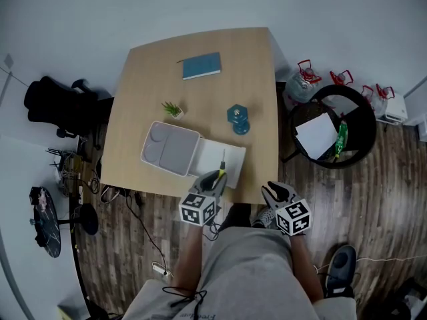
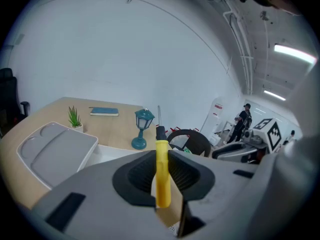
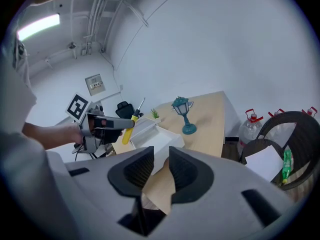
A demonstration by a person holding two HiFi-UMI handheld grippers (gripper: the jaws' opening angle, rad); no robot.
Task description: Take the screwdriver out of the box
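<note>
Wooden table (image 1: 147, 99) below, with the white box (image 1: 208, 157) lying open at its near edge. The left gripper (image 1: 216, 177) has its jaws clamped on the screwdriver (image 2: 162, 179), yellow handle pinched, shaft pointing up, clear above the box. The right gripper (image 1: 275, 191) hangs just beside it, jaws parted, nothing between them.

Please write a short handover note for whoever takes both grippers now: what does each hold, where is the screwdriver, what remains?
Left gripper: jaws shut on the yellow handle of the screwdriver, held up over the open box.
Right gripper: jaws slightly apart, empty, near the table edge.
Done: screwdriver gripped and lifted out.
Left: carry it clear and set it down.
</note>
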